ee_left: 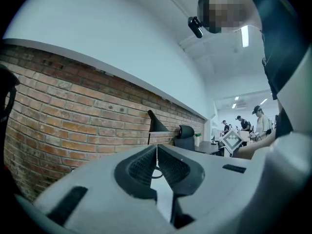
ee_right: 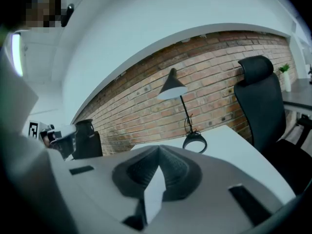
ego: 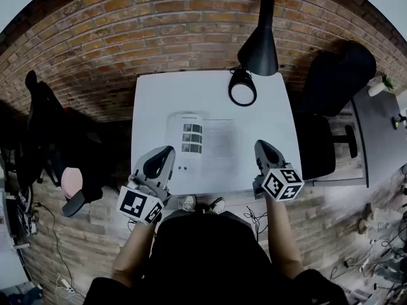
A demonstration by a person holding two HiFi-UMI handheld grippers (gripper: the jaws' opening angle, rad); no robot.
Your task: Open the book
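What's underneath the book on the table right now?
The book lies open, flat on the white table; bare tabletop shows beside it. Anything beneath its pages is covered, so I cannot tell.

Left claw [ego: 167, 151] and right claw [ego: 261, 145] both closed, seemingly empty, held out ahead.

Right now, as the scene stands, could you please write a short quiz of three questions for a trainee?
1. True or false: the book lies open on the table.
2. What stands on the table beyond the book? A) lamp B) mug C) laptop
3. Fill in: the jaws of the left tool and the right tool are both ____, with nothing between them.
Key: 1 true; 2 A; 3 shut.
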